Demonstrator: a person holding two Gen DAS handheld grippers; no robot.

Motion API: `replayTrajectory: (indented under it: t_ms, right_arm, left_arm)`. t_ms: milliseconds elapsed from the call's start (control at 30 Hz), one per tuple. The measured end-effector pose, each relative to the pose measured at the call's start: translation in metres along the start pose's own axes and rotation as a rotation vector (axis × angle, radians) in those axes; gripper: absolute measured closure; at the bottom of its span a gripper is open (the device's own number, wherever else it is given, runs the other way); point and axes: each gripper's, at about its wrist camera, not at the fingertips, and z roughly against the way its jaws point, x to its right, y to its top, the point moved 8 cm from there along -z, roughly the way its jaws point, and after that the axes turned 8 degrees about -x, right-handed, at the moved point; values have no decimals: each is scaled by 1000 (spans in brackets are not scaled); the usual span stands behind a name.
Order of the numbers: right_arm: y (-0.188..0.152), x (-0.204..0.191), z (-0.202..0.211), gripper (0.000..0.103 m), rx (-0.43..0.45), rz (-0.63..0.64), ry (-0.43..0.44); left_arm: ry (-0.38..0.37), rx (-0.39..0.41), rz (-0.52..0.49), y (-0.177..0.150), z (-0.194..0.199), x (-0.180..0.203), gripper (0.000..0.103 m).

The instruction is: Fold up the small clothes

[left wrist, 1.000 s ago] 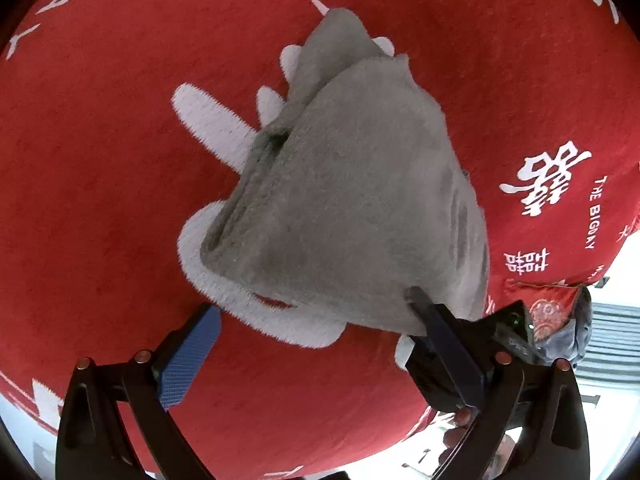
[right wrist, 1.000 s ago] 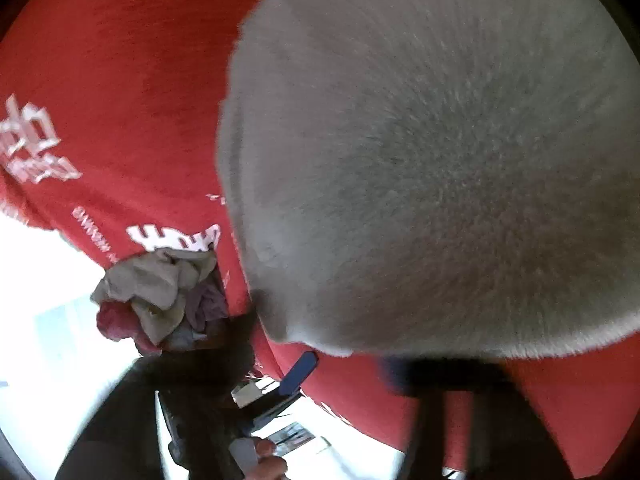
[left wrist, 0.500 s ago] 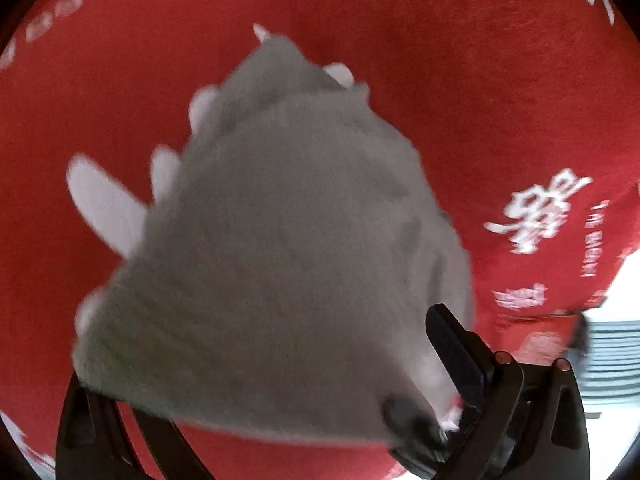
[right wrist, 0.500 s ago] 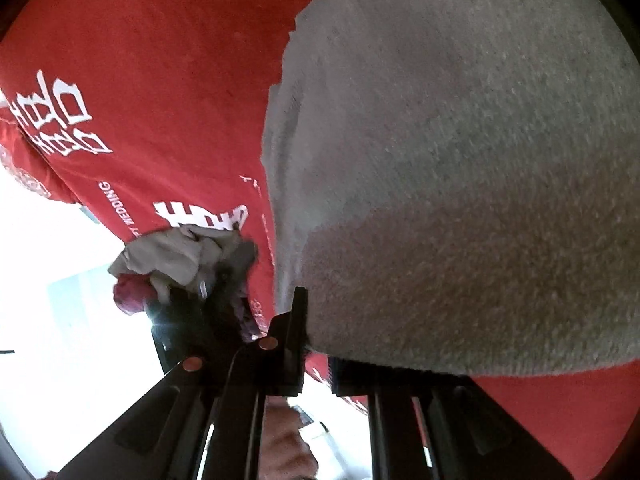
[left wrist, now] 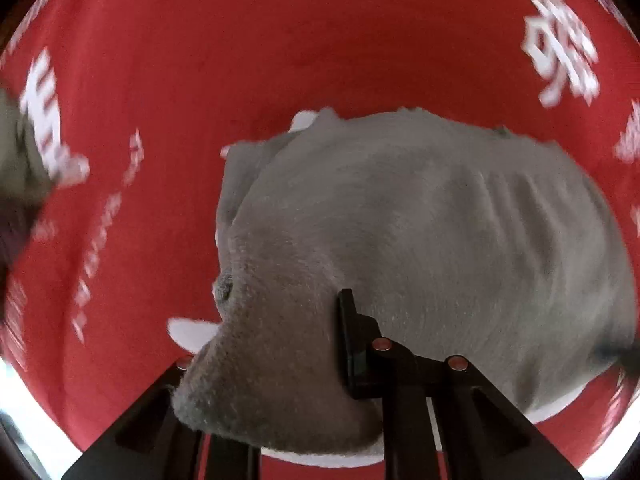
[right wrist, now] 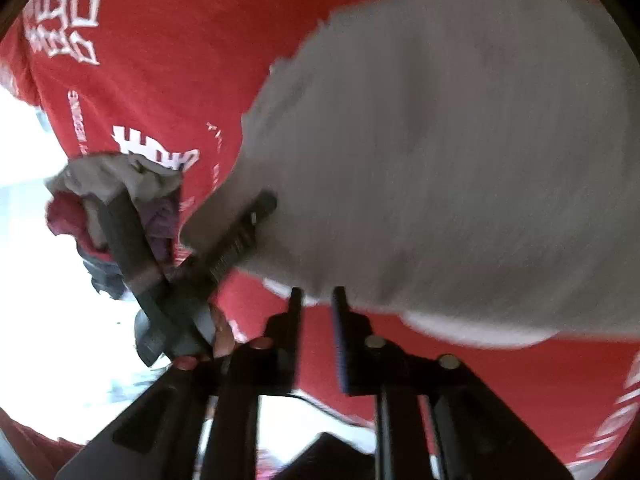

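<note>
A small grey fleece garment lies bunched on a red printed cloth. My left gripper is shut on the garment's near corner; its left finger is hidden under the fabric. In the right wrist view the same garment fills the upper right. My right gripper sits just below its near edge, jaws almost together with a narrow gap and nothing between them. The left gripper shows there too, clamped on the garment's left corner.
A pile of other small clothes, beige, pink and purple, sits at the red cloth's edge on the left. It shows as a blur at the left edge of the left wrist view. Bright floor lies beyond the table edge.
My left gripper closed on the garment's corner and swung with it. My right gripper let the garment go and drew back from its edge. The garment now lies lower.
</note>
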Motion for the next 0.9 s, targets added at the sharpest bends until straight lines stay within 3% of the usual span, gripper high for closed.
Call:
replayTrajectory:
  t_ms: [33, 100, 200, 367, 567, 700, 900]
  right_arm:
    - [11, -4, 9, 34, 4, 21, -29]
    - [35, -14, 21, 25, 8, 64, -69]
    - [76, -44, 18, 24, -53, 165, -126]
    - [131, -93, -45, 23, -273, 259, -221]
    - [135, -128, -132, 19, -547, 404, -387]
    - [124, -124, -173, 19, -656, 529, -596]
    - [109, -112, -212, 19, -771, 623, -801]
  left_arm:
    - [22, 13, -33, -2, 2, 1, 85]
    - [65, 37, -95, -4, 4, 5, 85]
    - [112, 67, -170, -5, 6, 13, 85]
    - [139, 100, -232, -8, 8, 21, 85]
    - [133, 118, -250, -11, 4, 20, 85]
    - [138, 121, -252, -14, 1, 19, 85]
    - [125, 112, -233, -14, 0, 16, 85]
